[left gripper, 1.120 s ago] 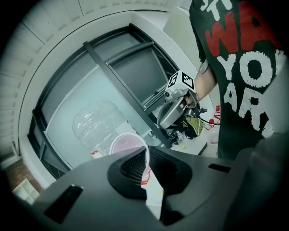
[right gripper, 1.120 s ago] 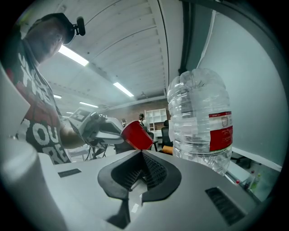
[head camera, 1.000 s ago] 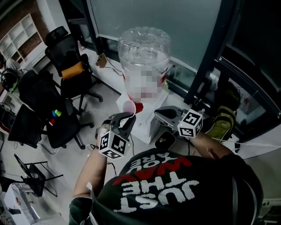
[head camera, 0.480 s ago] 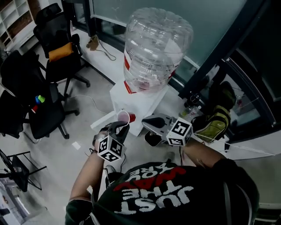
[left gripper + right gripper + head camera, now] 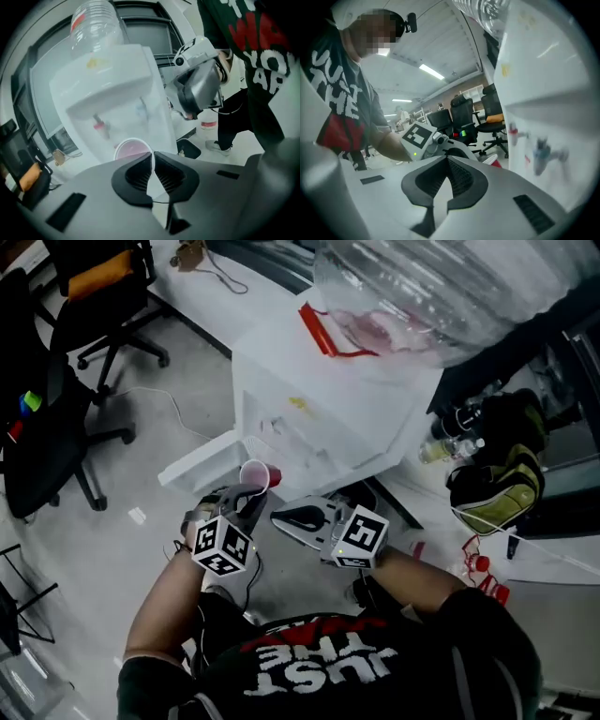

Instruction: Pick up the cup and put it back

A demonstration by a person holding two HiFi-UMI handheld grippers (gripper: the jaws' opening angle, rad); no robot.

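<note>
- The left gripper (image 5: pixel 249 497) is seen with its jaws closed down to a narrow slit on the rim of the cup (image 5: pixel 258 473). The cup's thin wall is pinched between the ribbed pads (image 5: pixel 136 174).
- The cup is carried in the air just beyond the tips of the left jaws. Its pink inside is turned toward the left gripper view.
- Past the left jaws and the cup, a white water dispenser (image 5: pixel 328 418) is faced. Its red tap (image 5: pixel 98 127) and blue tap (image 5: pixel 140 110) are seen above the cup and apart from it.
- A clear water bottle (image 5: pixel 441 287) is seated on top of the dispenser.
- The right gripper (image 5: pixel 281 516) is held just to the right of the left jaws. Its own jaws are brought together with nothing between them.
- The dispenser's front is seen close to the right of the right jaws, and the left gripper's marker cube (image 5: pixel 417 136) to their left.
- Black office chairs (image 5: pixel 56 381) are found on the floor (image 5: pixel 141 549) well to the left of the left jaws. A backpack (image 5: pixel 497 479) is seen well to the right of the right jaws.
</note>
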